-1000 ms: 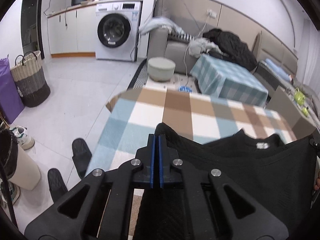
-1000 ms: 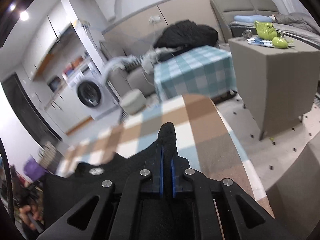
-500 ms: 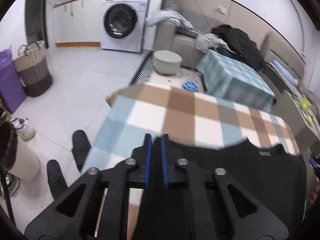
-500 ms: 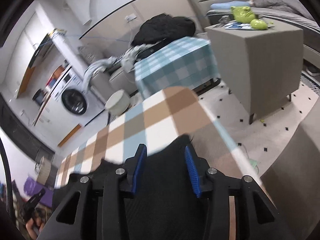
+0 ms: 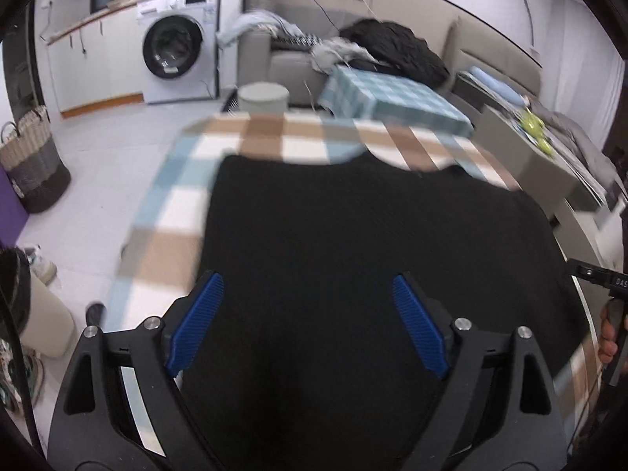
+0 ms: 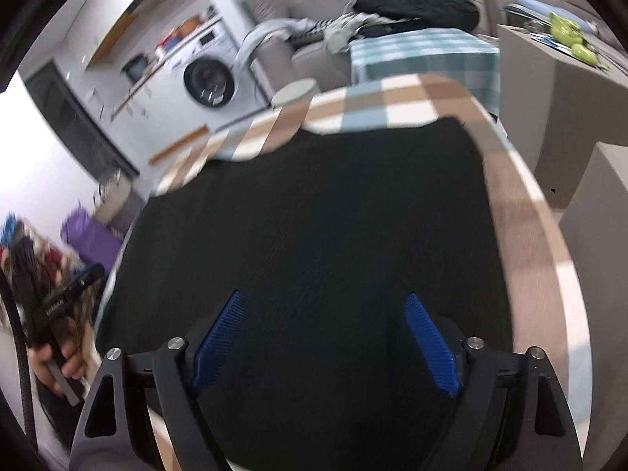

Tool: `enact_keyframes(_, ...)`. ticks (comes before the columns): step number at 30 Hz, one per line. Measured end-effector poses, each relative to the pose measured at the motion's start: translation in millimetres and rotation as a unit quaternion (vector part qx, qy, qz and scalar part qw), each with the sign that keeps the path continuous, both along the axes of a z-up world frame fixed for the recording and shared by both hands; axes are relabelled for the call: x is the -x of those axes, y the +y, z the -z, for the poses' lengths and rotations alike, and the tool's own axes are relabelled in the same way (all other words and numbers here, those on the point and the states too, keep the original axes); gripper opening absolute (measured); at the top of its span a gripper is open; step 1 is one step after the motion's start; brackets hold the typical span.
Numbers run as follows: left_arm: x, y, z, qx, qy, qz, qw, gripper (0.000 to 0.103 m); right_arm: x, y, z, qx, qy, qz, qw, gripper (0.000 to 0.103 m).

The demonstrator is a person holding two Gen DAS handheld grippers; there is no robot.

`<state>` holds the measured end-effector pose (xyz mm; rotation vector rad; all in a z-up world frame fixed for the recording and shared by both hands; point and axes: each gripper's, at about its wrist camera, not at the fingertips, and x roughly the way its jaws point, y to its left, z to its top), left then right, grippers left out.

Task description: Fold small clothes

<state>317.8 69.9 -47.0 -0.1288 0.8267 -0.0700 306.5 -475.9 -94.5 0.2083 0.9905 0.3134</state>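
Black top (image 5: 353, 235) flat on checked desk (image 5: 172, 243). Left gripper (image 5: 308, 325), right gripper (image 6: 324, 337) above top: jaws opening, nothing clamped.

The garment (image 5: 353, 243) is plain black. Under it the tabletop (image 5: 165, 243) wears a check of brown, white and pale blue squares. Both claws are black with ribbed blue pads (image 5: 418, 325). At twelve o'clock a second cloth (image 5: 388, 98) is checked teal and white; the washing machine (image 5: 176, 47) at eleven is white with a dark door.
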Motion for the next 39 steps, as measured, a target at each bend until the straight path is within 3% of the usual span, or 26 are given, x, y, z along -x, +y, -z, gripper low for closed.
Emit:
enact_keyframes(5, 43.9, -34.4, 18.5, 0.006, 0.021, 0.027, 0.9994, 0.091, 46.8, 29.8, 15.8, 0.049, 0.01, -0.065, 0.997, 0.093)
enact_keyframes(9, 70.6, -64.0, 30.1, 0.015, 0.026, 0.058, 0.9979, 0.096, 69.1, 38.9, 25.4, 0.067, 0.009, -0.066, 0.996, 0.094)
enact_keyframes(15, 87.5, -110.9, 54.0, -0.05, 0.046, 0.103, 0.9923, 0.096, 82.5, 66.1, 30.4, 0.084, -0.001, -0.081, 0.993, 0.094)
enact_keyframes(21, 102.3, -129.9, 64.2, -0.087, 0.051, 0.133, 0.986, 0.098, 95.5, 81.6, 38.3, 0.175, -0.03, -0.09, 0.98, 0.094)
enact_keyframes(30, 116.0, -138.7, 64.6, -0.099, 0.046, 0.143, 0.9836, 0.099, 110.5, 72.6, 35.5, 0.168, -0.029, -0.087, 0.981, 0.096)
enact_keyframes(34, 114.8, -134.2, 62.4, -0.087, 0.055, 0.144, 0.9843, 0.099, 116.3, 68.6, 31.8, 0.165, -0.029, -0.089, 0.982, 0.096)
enact_keyframes(39, 104.5, -142.7, 54.5, -0.073, 0.036, 0.151, 0.9851, 0.099, 104.8, 70.4, 28.4, 0.133, -0.022, -0.071, 0.988, 0.097)
